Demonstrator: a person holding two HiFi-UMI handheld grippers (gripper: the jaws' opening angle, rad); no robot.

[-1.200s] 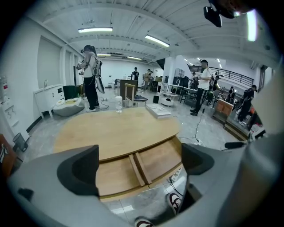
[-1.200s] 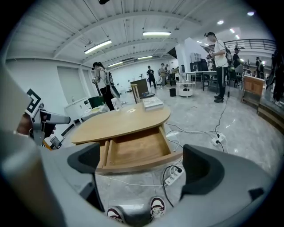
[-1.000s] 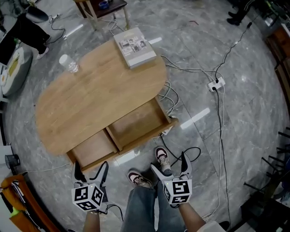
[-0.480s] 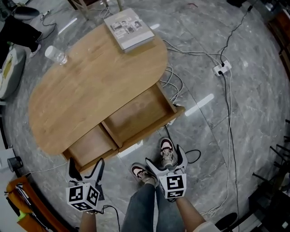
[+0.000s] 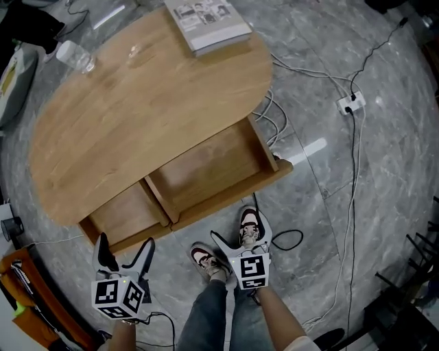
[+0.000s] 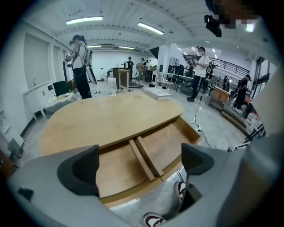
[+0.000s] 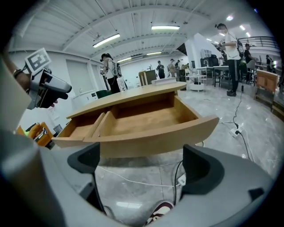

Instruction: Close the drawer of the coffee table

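Note:
An oval wooden coffee table (image 5: 137, 110) stands on the marble floor with its drawer (image 5: 199, 182) pulled out toward me. The drawer holds two empty compartments split by a divider (image 5: 159, 200); its curved front (image 7: 146, 139) faces the right gripper view. My left gripper (image 5: 124, 250) hovers open just before the drawer's left end, nothing between its fingers. My right gripper (image 5: 238, 238) is open too, low in front of the drawer front near its middle, apart from it. In the left gripper view the drawer (image 6: 146, 155) lies below and ahead.
A book (image 5: 208, 17) and a clear plastic bottle (image 5: 74, 55) rest on the tabletop's far side. Cables (image 5: 271, 120) and a power strip (image 5: 348, 103) lie on the floor at the right. My shoes (image 5: 248, 226) stand by the drawer front. An orange thing (image 5: 31, 288) sits at the left.
The view has drawn closer to the table. Both grippers have come nearer the drawer front, the right one shifting left toward its middle. The drawer stays open.

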